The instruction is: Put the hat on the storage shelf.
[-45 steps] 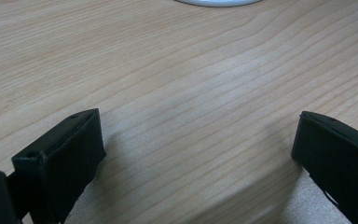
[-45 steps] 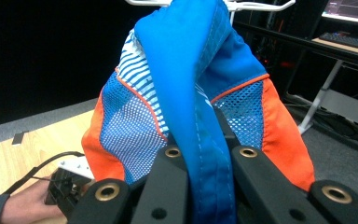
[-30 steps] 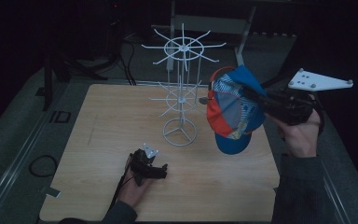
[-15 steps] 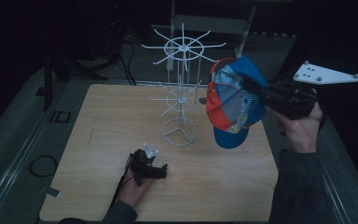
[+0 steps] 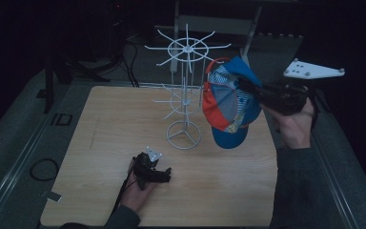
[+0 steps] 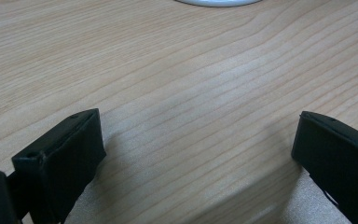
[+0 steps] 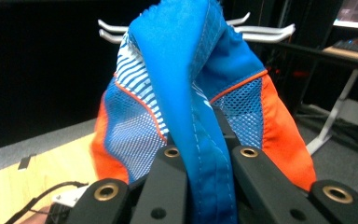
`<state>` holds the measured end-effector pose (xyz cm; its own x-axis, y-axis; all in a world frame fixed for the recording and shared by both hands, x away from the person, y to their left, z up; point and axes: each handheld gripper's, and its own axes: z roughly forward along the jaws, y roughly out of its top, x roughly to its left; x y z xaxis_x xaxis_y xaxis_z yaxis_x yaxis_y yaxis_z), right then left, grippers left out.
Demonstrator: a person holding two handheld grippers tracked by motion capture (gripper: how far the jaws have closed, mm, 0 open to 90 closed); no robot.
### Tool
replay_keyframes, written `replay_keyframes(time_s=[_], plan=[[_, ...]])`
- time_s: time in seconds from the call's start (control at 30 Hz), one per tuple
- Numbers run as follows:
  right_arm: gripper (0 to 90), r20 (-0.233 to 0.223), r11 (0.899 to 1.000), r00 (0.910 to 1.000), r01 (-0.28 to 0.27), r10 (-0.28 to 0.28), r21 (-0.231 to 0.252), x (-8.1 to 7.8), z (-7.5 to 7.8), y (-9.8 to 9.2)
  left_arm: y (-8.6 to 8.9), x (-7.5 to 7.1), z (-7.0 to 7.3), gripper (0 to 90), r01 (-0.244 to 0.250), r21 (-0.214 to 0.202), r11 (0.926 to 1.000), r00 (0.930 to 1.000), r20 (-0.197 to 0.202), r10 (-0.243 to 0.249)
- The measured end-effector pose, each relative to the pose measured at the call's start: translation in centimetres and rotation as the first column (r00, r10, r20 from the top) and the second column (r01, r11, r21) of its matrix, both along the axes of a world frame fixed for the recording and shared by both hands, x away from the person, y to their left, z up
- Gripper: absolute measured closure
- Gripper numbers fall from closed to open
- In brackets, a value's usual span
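- Cap (image 5: 231,107) hangs clenched in your right claw (image 5: 248,88), just right of the white rack (image 5: 186,95)
- Left claw (image 5: 164,175) rests released on the bench (image 5: 100,124)

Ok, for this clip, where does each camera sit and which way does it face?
High view: above the person's side, looking forward and down on the table; both forearms enter from below.
Left gripper view: on the left gripper, looking across wood; its open fingers show.
Right gripper view: on the right gripper, facing the cap.
Shared: cap and white rack.
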<state>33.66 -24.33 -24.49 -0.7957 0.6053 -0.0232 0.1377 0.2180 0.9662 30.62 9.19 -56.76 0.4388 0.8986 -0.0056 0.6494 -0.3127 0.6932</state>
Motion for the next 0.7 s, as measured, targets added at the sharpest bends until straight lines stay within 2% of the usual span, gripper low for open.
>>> replay_keyframes(time_s=[0.17, 0.33, 0.43, 0.47, 0.5, 0.53, 0.7], plan=[[84.5, -0.042, 0.999, 0.9991, -0.002, 0.000, -0.034, 0.7, -1.2, 0.8, 0.1, 0.0, 0.0, 2.6, 0.005, 0.007, 1.0000, 1.0000, -0.001, -0.005], [76.7, -0.057, 0.997, 0.9982, 0.011, -0.016, -0.081, 0.9, -1.9, 1.3, 0.0, 0.0, 0.0, 2.6, 0.002, 0.003, 1.0000, 1.0000, -0.003, -0.002], [65.7, -0.064, 0.997, 0.9979, 0.007, -0.012, -0.080, 0.9, -2.2, 1.4, 0.0, 0.0, 0.0, 2.6, 0.001, 0.000, 1.0000, 1.0000, -0.005, -0.001], [65.7, -0.064, 0.997, 0.9979, 0.007, -0.012, -0.080, 0.9, -2.2, 1.4, 0.0, 0.0, 0.0, 2.6, 0.001, 0.000, 1.0000, 1.0000, -0.005, -0.001], [61.4, -0.067, 0.997, 0.9977, 0.006, -0.012, -0.080, 0.9, -2.2, 1.4, 0.0, 0.0, 0.0, 2.6, 0.002, 0.001, 1.0000, 1.0000, -0.005, -0.002], [51.9, -0.087, 0.995, 0.9962, 0.003, -0.012, -0.098, 1.0, -2.6, 1.4, 0.0, 0.0, 0.0, 2.6, 0.002, 0.001, 1.0000, 1.0000, -0.005, -0.002], [36.3, -0.105, 0.985, 0.9911, 0.064, -0.082, -0.160, 1.0, -3.4, 1.6, 0.0, 0.0, 0.0, 2.6, -0.001, -0.001, 1.0000, 1.0000, -0.002, 0.001]])
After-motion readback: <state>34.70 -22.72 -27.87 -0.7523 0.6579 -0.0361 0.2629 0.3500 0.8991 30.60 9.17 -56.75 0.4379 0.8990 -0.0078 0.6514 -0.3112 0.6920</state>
